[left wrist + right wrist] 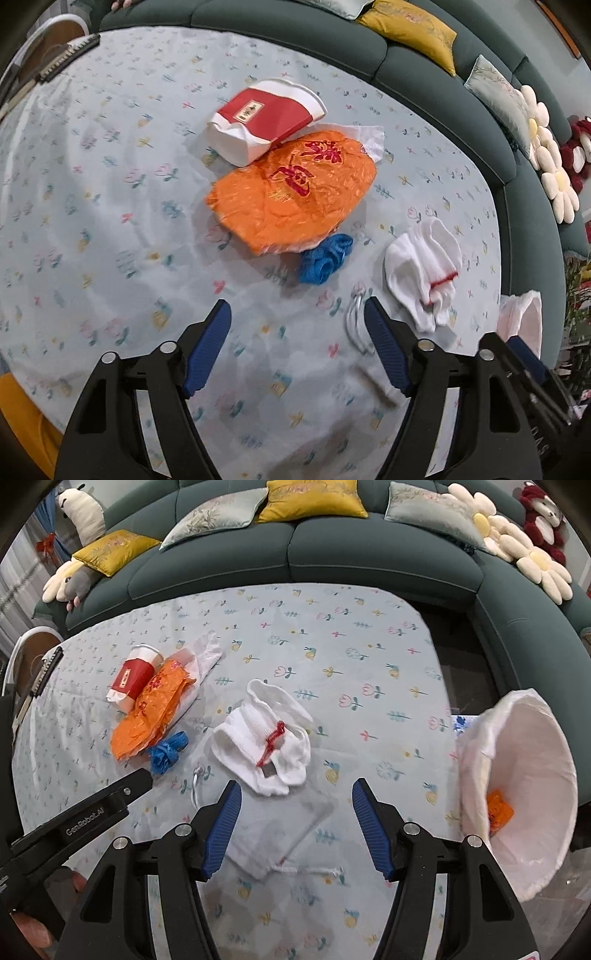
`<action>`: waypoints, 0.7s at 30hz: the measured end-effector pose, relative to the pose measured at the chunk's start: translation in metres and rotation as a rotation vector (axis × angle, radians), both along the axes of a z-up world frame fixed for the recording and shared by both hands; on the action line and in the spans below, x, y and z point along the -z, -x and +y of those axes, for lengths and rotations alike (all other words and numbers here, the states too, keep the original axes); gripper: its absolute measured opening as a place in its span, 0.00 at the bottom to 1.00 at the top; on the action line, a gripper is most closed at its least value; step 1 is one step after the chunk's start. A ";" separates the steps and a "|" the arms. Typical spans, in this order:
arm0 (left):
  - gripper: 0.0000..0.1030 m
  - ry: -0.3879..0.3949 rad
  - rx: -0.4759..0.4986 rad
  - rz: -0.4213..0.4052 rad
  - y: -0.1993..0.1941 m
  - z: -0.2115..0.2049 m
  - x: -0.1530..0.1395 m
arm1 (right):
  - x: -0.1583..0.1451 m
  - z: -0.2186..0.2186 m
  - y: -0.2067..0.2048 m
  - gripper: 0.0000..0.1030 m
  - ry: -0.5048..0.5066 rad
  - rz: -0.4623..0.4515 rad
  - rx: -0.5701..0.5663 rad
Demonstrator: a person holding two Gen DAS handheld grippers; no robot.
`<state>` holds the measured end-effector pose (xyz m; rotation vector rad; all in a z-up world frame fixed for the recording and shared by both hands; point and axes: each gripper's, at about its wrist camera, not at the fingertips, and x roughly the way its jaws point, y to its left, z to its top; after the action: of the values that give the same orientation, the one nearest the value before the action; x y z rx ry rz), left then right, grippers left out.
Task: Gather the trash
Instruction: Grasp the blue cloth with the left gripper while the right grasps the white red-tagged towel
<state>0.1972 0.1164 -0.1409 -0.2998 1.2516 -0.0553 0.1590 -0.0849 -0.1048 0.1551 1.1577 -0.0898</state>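
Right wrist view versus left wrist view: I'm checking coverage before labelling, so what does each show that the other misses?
Only the right wrist view shows the inside of the white bin bag with an orange scrap in it, and the open right gripper. Only the left wrist view shows the left gripper's open jaws from behind. Both show the crushed cup, orange wrapper, blue scrap and white socks.

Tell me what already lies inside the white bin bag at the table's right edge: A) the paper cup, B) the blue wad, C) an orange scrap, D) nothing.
C: the right wrist view shows an orange scrap inside the bag, while the cup and blue wad lie on the table.
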 end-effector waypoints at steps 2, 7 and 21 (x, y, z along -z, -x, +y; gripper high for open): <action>0.62 0.016 -0.003 0.015 -0.010 -0.003 0.007 | 0.006 0.001 -0.009 0.59 -0.004 0.007 -0.004; 0.54 0.016 0.004 0.045 -0.029 -0.012 0.023 | 0.022 0.002 -0.031 0.59 -0.007 0.032 -0.008; 0.23 0.001 0.058 0.029 -0.040 -0.020 0.029 | 0.067 0.006 -0.066 0.44 -0.039 0.110 0.002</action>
<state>0.2369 0.0960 -0.1698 -0.2662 1.2892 -0.1020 0.2249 -0.0788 -0.1722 0.1874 1.2694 -0.0783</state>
